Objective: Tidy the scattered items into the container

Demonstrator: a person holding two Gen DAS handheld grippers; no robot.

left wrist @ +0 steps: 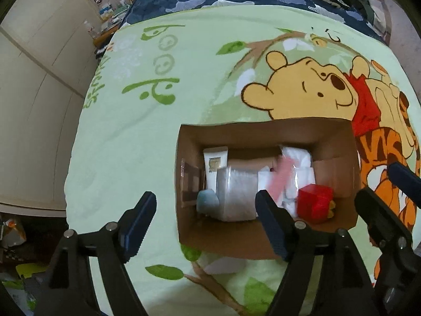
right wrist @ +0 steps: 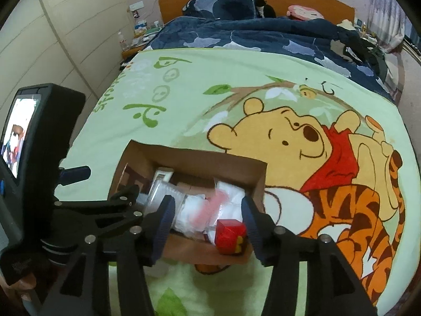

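From the left wrist, the left tool hangs wide open and empty over the near-left rim of the cardboard box on the bed; a red block lies inside, to its right. From the right wrist, the right tool stands half open, empty, the block just beyond it; the box floor is mostly hidden

Red cube, brown cardboard box
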